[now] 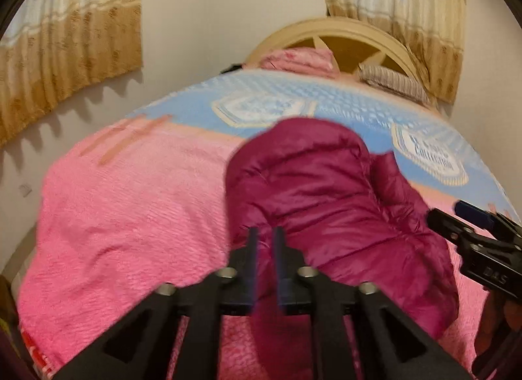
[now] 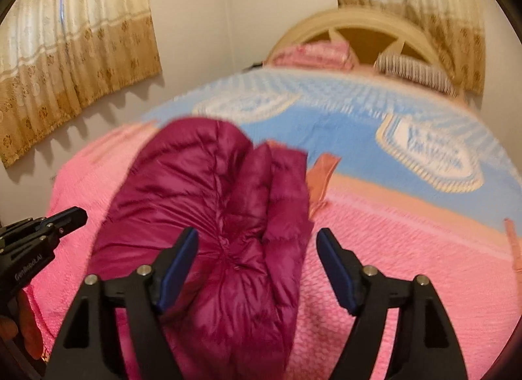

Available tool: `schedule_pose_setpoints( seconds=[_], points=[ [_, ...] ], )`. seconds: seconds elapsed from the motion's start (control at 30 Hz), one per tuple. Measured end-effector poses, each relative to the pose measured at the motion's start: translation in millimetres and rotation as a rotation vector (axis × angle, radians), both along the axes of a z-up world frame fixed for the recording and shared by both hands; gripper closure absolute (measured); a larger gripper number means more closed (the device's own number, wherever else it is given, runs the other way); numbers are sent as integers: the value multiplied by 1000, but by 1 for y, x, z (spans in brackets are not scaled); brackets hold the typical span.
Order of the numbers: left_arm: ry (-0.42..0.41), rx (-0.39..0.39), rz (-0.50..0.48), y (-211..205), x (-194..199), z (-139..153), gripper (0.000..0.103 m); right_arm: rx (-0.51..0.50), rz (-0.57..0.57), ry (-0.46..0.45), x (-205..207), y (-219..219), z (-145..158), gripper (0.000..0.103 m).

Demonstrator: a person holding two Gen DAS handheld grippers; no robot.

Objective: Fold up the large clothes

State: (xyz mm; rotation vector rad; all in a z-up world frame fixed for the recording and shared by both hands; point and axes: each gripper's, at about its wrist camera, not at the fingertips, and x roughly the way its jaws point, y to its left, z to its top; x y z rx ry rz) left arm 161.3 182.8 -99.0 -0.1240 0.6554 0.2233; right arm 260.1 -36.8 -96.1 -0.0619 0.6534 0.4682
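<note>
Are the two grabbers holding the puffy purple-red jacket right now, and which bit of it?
No. The right gripper is wide open above the jacket. The left gripper shows a narrow gap with nothing pinched.

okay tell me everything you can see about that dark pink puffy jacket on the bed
The jacket is magenta, shiny and quilted, like a padded down coat. It lies bunched into a long folded bundle on the pink bedspread, a fold or sleeve lapped along one side. Stitch lines gather into a puckered seam near the middle. Neither gripper holds it: the right gripper stands open over it, the left gripper narrowly parted above its near end.
</note>
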Motion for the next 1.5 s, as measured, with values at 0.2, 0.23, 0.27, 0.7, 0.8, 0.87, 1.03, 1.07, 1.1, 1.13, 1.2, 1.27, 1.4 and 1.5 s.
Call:
schedule_pose_setpoints(
  seconds=[0.2, 0.23, 0.27, 0.7, 0.8, 0.87, 1.03, 1.07, 1.1, 1.13, 1.2, 1.27, 1.4, 1.5],
  points=[
    [-119, 97, 55, -12, -38, 34, 11, 8, 10, -70, -31, -4, 27, 17],
    [-130, 91, 50, -12, -41, 39, 11, 10, 13, -76, -34, -4, 30, 17],
    [-139, 87, 45, -11, -43, 43, 11, 13, 16, -81, -39, -4, 33, 17],
    [-196, 68, 40, -10, -62, 64, 11, 25, 6, -164, -66, -3, 53, 11],
    [-195, 63, 47, -8, -62, 64, 11, 29, 7, -162, -66, -3, 51, 11],
    [-192, 61, 51, -7, -62, 63, 11, 37, 8, -158, -66, -4, 50, 11],
    [-187, 61, 55, -6, -61, 60, 11, 40, 7, -155, -67, -7, 49, 11],
    [-187, 60, 56, -6, -61, 60, 11, 40, 5, -155, -67, -8, 48, 11],
    [-185, 59, 55, -7, -61, 59, 11, 41, 4, -153, -67, -9, 48, 11],
    [-184, 60, 54, -7, -61, 59, 11, 42, 2, -151, -67, -9, 49, 11],
    [-182, 61, 54, -6, -60, 59, 11, 45, 0, -150, -68, -10, 49, 11],
    [-182, 61, 55, -7, -60, 59, 11, 45, 1, -150, -68, -11, 49, 11],
    [-181, 61, 59, -6, -60, 58, 11, 44, 4, -150, -68, -11, 49, 11],
    [-180, 59, 61, -6, -59, 58, 11, 44, 7, -150, -68, -12, 49, 11]
  ],
)
